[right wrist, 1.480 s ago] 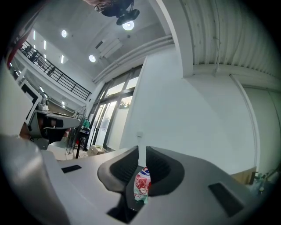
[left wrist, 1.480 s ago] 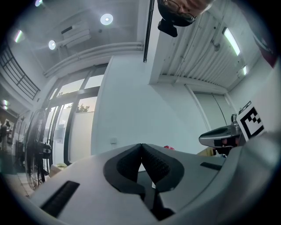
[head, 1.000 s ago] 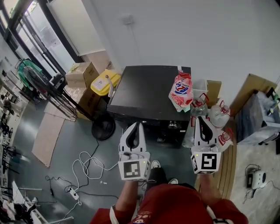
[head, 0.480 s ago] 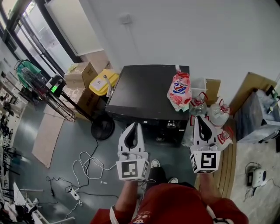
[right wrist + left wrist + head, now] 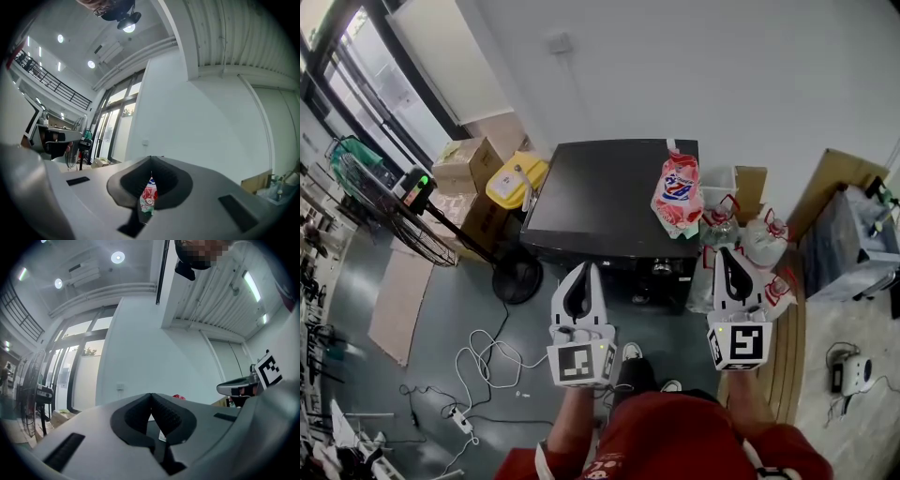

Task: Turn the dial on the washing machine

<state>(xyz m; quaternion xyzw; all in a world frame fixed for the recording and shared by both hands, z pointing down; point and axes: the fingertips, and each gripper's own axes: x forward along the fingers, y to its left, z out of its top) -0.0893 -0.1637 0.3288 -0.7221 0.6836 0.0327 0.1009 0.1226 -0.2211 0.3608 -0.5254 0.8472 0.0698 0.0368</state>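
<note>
Hovering before one washing machine (image 5: 600, 192): left gripper (image 5: 584, 266), right gripper (image 5: 727, 252), jaws together.

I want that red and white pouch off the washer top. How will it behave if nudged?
Likely floppy: the pouch looks like soft, creased film. It appears to stand upright near the right edge of the washing machine, so a push may tip it over the side.

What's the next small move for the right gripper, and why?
Probably ease the right gripper forward and to the left, toward what looks like the dial on the washing machine's front. Its jaws are shut on nothing, and it hangs short of the machine, right of the dial.
</note>
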